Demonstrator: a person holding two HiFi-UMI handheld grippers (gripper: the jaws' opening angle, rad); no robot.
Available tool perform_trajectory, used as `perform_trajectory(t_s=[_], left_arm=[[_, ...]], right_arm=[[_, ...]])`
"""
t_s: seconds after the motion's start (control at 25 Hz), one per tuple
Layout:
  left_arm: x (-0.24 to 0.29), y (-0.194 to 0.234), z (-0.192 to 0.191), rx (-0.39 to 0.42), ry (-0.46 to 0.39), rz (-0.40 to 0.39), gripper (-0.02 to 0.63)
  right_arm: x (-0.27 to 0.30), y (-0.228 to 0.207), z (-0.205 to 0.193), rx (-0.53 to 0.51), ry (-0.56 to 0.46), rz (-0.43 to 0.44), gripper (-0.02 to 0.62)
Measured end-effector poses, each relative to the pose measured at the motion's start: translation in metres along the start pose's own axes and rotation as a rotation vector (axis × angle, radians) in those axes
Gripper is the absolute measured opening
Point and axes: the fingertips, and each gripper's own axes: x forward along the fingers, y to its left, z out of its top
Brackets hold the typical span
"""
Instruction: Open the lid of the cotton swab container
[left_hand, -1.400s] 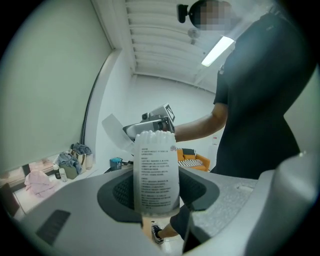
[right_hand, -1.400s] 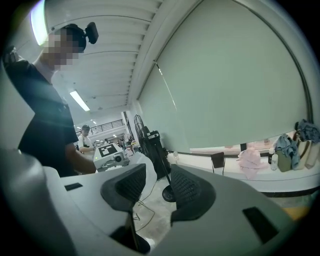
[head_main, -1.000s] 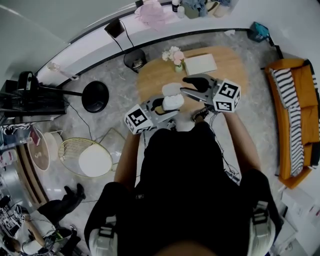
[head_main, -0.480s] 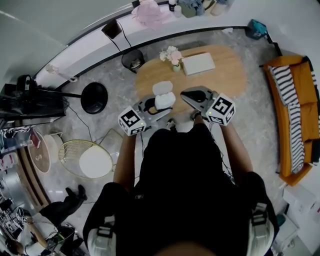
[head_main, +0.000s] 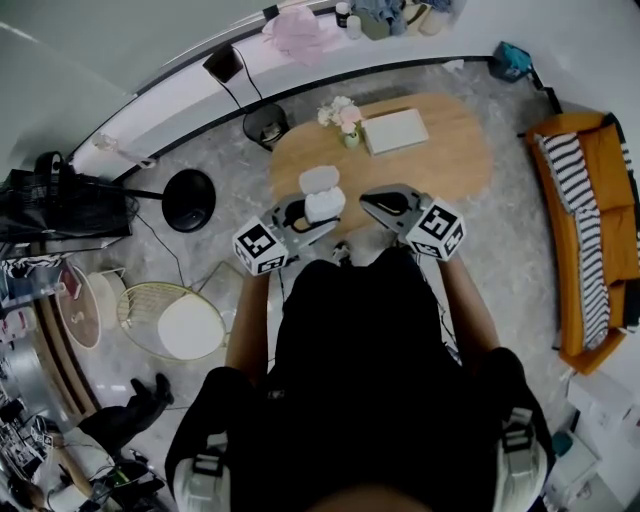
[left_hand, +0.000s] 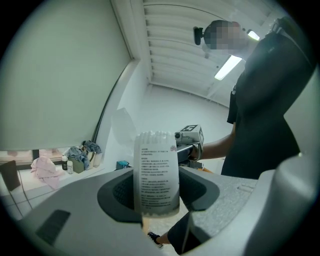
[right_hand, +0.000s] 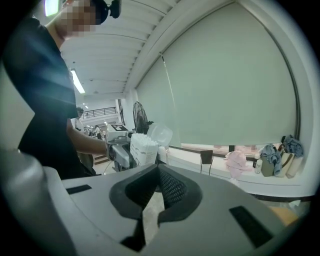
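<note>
Left gripper (head_main: 311, 216) clamps the cotton swab container (left_hand: 156, 172) upright between widely spread jaws, over the near edge of the oval wooden table (head_main: 452, 150). Its translucent lid (head_main: 318, 179) is flipped open, exposing the swab tips. Right gripper (head_main: 370, 203) has its jaws fully closed on nothing and sits near the container, apart from it.

I read cotton swab container (head_main: 322, 205) white, dark-printed label (left_hand: 157, 180) | table (head_main: 450, 150) tan wood, upper centre | sofa (head_main: 612, 170) orange, right edge | throw (head_main: 585, 240) on it black-and-white striped
</note>
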Motion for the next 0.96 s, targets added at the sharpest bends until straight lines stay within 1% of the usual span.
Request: perform_trajectory(t_s=[0.28,0.52,0.96], left_arm=[[0.002,-0.005,-0.002,-0.017,-0.003,0.001,0.199],[0.005,-0.003,-0.001,-0.018,0.005,-0.001,0.199],[0.001,0.008,0.001,-0.015,0.010,-0.009,0.199]], right_arm=[[0.001,-0.001,-0.007,-0.017,0.038,0.013,-0.003],[0.001,-0.003,-0.010,-0.013,0.046,0.022,-0.003],[0.007,-0.012,-0.007,-0.027,0.053,0.003,-0.003]])
